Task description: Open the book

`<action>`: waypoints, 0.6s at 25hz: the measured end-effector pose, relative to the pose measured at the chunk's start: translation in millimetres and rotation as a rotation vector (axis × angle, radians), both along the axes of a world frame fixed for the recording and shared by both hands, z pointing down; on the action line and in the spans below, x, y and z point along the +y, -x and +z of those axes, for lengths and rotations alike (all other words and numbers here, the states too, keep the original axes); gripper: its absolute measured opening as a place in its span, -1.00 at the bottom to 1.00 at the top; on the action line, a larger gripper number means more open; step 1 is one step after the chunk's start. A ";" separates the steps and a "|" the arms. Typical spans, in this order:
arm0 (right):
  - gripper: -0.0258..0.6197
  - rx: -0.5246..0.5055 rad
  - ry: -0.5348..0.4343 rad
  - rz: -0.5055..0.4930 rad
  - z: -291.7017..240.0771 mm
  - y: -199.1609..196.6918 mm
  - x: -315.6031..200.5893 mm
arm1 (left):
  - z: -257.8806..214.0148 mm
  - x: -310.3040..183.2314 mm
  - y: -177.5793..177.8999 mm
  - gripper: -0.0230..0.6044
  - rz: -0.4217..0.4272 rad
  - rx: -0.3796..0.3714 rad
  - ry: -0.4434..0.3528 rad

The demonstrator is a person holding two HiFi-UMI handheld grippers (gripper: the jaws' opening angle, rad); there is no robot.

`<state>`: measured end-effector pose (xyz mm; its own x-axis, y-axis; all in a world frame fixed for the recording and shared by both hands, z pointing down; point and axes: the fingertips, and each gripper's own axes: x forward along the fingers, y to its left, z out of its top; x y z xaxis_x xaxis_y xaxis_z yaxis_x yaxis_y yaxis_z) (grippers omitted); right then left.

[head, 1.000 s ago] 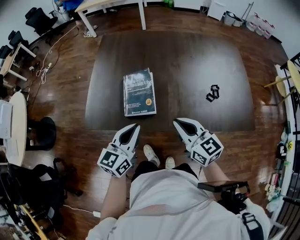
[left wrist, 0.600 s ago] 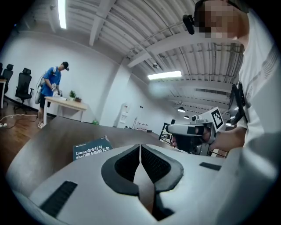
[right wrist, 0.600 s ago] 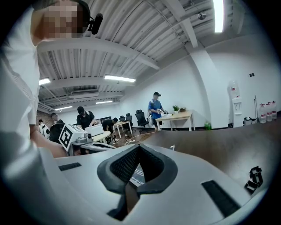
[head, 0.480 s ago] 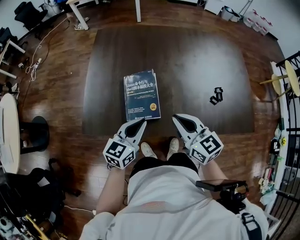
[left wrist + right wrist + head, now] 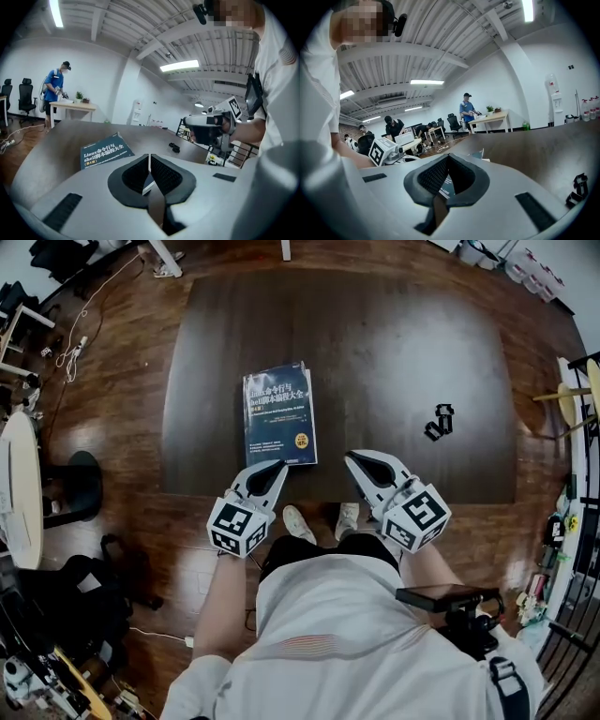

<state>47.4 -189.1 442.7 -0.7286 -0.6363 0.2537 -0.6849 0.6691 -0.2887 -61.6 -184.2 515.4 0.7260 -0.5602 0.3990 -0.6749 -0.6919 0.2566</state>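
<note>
Two grippers are hovering close to the near edge of a dark table (image 5: 403, 343), and neither is carrying anything. The left gripper (image 5: 277, 466) is holding its jaws pressed together, tip against tip, with nothing caught between them. Its nose is pointing at the near short edge of the book (image 5: 279, 416), just beside it, and whether it is touching the cover cannot be told. The right gripper (image 5: 352, 458) is likewise showing its jaws closed on each other and empty, and it is hovering just to the right of the book's near right corner, apart from it. The book is lying flat and closed on the table, its dark blue front cover with pale lettering facing up. It is sitting in the left half of the tabletop, close to the person's side, with its long sides running away from the person. A small black object (image 5: 439, 422) is lying well to the right of the book. Between the two grippers, below the table edge, the person's pale shoes (image 5: 302, 524) are showing on the wooden floor (image 5: 122, 409). In the left gripper view the book is appearing beyond and to the left of the closed tips, and a person in a blue top (image 5: 53, 89) is standing at a light desk (image 5: 75, 106) far behind
</note>
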 end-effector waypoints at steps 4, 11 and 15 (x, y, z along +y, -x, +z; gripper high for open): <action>-0.92 -0.009 0.021 -0.011 11.2 -1.5 1.3 | 28.0 -0.8 -5.0 -0.85 0.074 -0.134 0.003; -0.92 -0.008 0.060 0.003 26.2 -9.2 2.0 | 80.9 -1.9 -26.1 -0.54 0.280 -0.358 0.027; -0.92 -0.006 0.072 0.023 29.5 -16.4 1.5 | 103.1 -2.8 -39.4 -0.49 0.361 -0.451 0.045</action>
